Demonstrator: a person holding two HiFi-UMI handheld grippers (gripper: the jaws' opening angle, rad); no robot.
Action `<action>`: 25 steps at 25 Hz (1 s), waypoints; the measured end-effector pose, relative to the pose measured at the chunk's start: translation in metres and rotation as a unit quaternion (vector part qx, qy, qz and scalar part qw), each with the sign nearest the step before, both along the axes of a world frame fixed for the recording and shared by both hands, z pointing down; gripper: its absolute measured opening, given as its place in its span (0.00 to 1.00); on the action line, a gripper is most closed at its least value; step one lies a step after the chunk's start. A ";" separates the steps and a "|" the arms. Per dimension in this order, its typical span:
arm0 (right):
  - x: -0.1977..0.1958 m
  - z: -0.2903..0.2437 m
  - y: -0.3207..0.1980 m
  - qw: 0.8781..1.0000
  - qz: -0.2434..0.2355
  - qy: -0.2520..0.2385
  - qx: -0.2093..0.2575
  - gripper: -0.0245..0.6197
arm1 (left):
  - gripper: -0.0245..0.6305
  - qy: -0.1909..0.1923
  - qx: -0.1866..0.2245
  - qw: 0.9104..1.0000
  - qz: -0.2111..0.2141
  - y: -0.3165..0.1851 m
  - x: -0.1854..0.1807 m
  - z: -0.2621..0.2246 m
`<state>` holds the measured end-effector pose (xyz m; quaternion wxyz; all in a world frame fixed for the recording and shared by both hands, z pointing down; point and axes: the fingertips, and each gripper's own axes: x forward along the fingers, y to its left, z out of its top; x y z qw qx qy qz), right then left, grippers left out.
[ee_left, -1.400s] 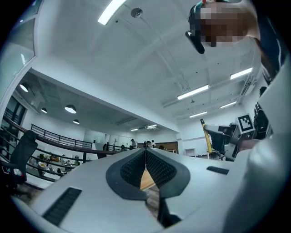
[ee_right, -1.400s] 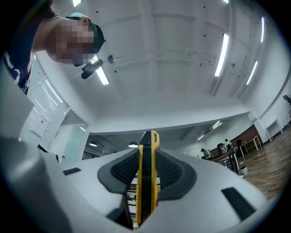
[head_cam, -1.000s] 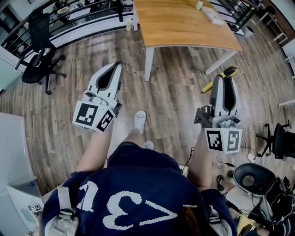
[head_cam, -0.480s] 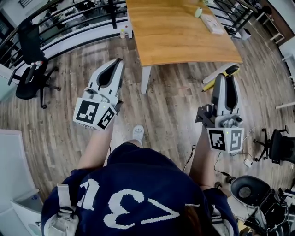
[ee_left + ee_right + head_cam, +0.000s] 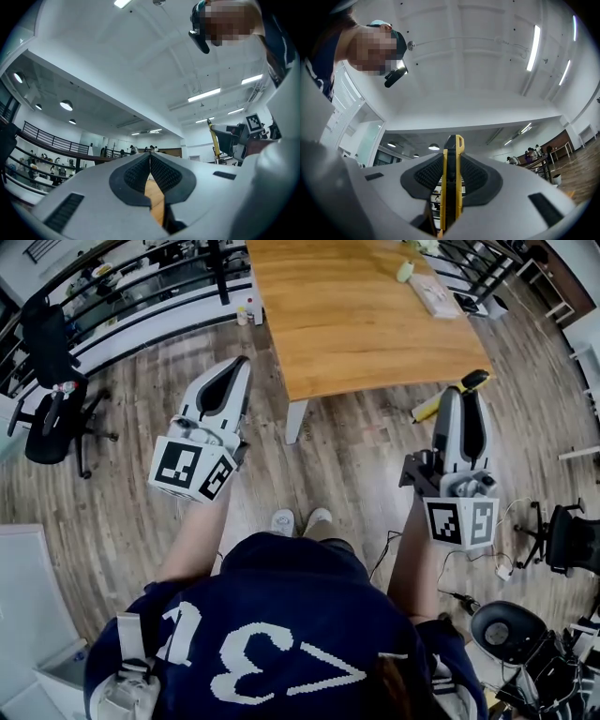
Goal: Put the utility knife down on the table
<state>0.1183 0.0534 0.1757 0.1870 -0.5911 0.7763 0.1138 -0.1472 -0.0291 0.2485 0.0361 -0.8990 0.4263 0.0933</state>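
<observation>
My right gripper [image 5: 457, 393] is shut on a yellow and black utility knife [image 5: 448, 395], which sticks out past both sides of the jaws. It hovers over the floor just short of the near right corner of the wooden table [image 5: 356, 315]. In the right gripper view the utility knife [image 5: 451, 183] stands on edge between the black pads, with the gripper [image 5: 451, 174] tilted up at the ceiling. My left gripper [image 5: 234, 371] is shut and holds nothing, level with the table's near left leg. The left gripper [image 5: 150, 164] also points upward in its own view.
A white box [image 5: 435, 295] and a small pale object [image 5: 405, 272] lie at the table's far right. A black office chair [image 5: 47, 381] stands far left, another chair [image 5: 570, 538] far right. Railings [image 5: 141, 287] run behind the table. Cables and a round device [image 5: 502, 624] lie on the floor at right.
The person has stepped toward the table; it now lies nearer both grippers. The right gripper with the knife has come close to the table's near right corner.
</observation>
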 end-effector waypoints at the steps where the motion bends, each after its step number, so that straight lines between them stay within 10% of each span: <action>1: 0.001 0.001 -0.007 1.000 -0.001 -0.002 -0.002 0.23 | 0.06 0.000 -0.003 1.000 -0.001 -0.005 0.000 0.003; 25: 0.108 0.007 -0.224 0.995 -0.095 -0.029 -0.002 0.23 | 0.06 -0.011 0.007 0.994 -0.107 -0.170 0.084 -0.010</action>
